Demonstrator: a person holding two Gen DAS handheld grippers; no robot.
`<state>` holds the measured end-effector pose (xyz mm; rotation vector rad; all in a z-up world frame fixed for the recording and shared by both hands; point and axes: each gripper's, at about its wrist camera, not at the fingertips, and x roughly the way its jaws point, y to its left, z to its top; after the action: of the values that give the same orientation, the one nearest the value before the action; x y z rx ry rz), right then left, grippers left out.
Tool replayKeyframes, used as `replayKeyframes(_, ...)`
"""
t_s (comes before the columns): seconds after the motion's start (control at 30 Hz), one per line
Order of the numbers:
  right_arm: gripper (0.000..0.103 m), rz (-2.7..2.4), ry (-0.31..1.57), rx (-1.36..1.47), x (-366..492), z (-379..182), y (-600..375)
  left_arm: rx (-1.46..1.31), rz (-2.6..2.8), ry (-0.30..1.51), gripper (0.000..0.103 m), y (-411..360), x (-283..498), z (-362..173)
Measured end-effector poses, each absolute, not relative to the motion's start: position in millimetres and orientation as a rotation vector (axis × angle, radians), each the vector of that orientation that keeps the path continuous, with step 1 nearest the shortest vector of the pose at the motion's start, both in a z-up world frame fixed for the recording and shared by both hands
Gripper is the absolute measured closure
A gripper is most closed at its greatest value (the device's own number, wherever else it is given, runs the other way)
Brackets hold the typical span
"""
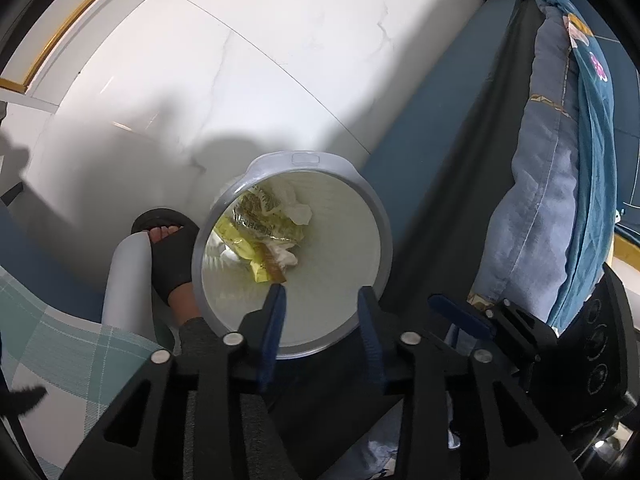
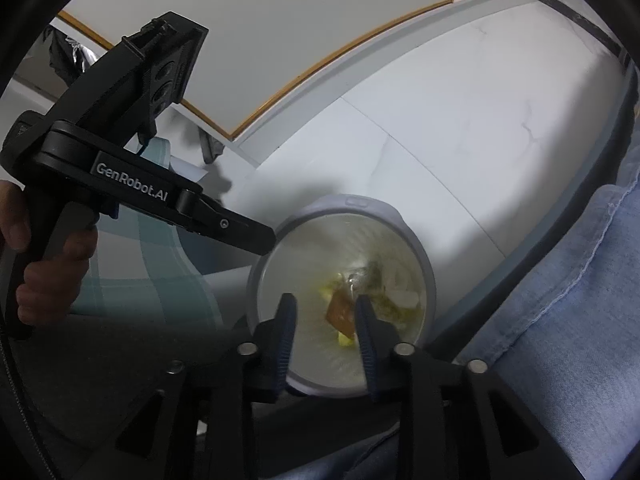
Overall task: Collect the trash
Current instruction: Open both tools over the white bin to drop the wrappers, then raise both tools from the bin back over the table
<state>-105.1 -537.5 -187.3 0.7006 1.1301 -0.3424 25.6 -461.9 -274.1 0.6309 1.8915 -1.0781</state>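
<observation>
A round grey trash bin (image 1: 374, 208) stands on the white floor beside the bed. It holds yellow wrappers (image 1: 256, 232) and crumpled white tissue (image 1: 298, 210). My left gripper (image 1: 322, 294) hangs open and empty over the bin's near rim. In the right wrist view the same bin (image 2: 400, 220) lies below my right gripper (image 2: 326, 308), which is open and empty above it. A brown and yellow wrapper (image 2: 340, 312) lies in the bin between its fingers. The left gripper's body (image 2: 132, 196) reaches in from the left there.
A blue bed frame (image 1: 424, 120) and a blue-grey quilt (image 1: 536, 200) run along the right. A foot in a black slipper (image 1: 168, 248) stands left of the bin. A checked teal cloth (image 1: 60, 344) lies at lower left. A white cabinet (image 2: 280, 40) stands behind.
</observation>
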Motion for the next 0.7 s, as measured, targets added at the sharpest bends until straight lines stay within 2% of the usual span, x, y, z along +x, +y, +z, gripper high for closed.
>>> replayKeyframes(0.27, 0.060, -0.365, 1.080, 0.688, -108, -170, -542, 0.662, -1.071, 1.742, 0.069, -465, 32, -238)
replayKeyframes(0.4, 0.055, -0.377, 1.032, 0.662, -109, -149, -544, 0.652, -1.067, 1.617, 0.058, -461, 39, -203)
replayKeyframes(0.53, 0.050, -0.383, 0.981, 0.634, -107, -124, -543, 0.588, -1.057, 1.467, 0.055, -448, 49, -158)
replayKeyframes(0.6, 0.048, -0.384, 0.947, 0.611, -106, -107, -542, 0.531, -1.031, 1.402, 0.046, -442, 54, -138)
replayKeyframes(0.7, 0.042, -0.383, 0.886, 0.570, -102, -79, -540, 0.455, -0.979, 1.292, 0.046, -424, 60, -105)
